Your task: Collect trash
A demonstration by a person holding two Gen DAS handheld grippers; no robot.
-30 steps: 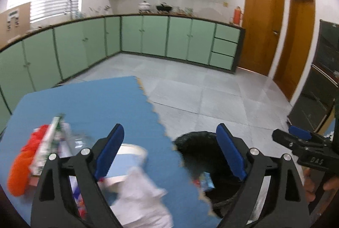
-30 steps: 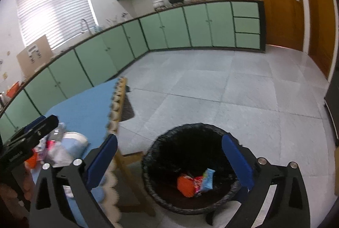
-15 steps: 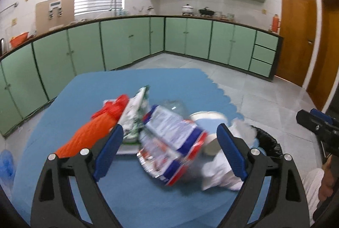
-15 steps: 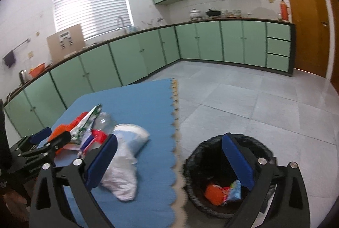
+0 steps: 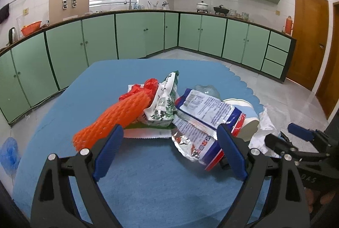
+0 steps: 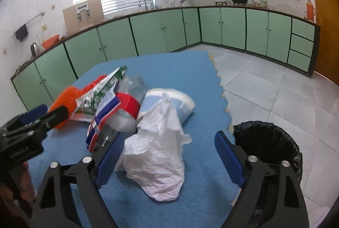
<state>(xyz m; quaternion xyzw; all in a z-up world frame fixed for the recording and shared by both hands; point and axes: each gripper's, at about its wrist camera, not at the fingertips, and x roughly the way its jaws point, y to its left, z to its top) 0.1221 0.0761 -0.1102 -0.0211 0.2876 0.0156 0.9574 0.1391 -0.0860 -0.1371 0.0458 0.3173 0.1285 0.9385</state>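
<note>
Trash heaped mid-bench: crumpled white plastic bag (image 6: 156,156) nearest the right side, draped over a tipped blue-and-white paper bowl (image 6: 169,105); beside that a blue-and-red foil snack packet (image 5: 203,122), a green-and-white leaf-print packet (image 5: 164,105), an orange mesh net (image 5: 118,115) and a clear crushed bottle (image 6: 132,88) tucked behind. All resting on the blue foam mat (image 5: 159,181) covering the bench.

A second ago, aimed off the bench edge over the black-lined trash bin (image 6: 267,143), with a few wrappers already lying inside it. Now swung back across, both views centred on the heap; bin pushed to the right edge of the right view and gone from the left one. One drop-off done, then, and a fresh pick-up beginning.

Right gripper (image 6: 167,156) low over the white bag, jaws wide but closing, bag lying between the blue pads without being pressed yet. Left gripper (image 5: 169,151) spread wide and unchanged, empty, orange net tip just ahead of one pad and the foil packet against the other side, nothing pinched.

Likely next: white bag taken by the right, foil packet or net by the left. Much of the heap left to clear, so the task is far from finished. Loose film may slip from a shallow pinch.
</note>
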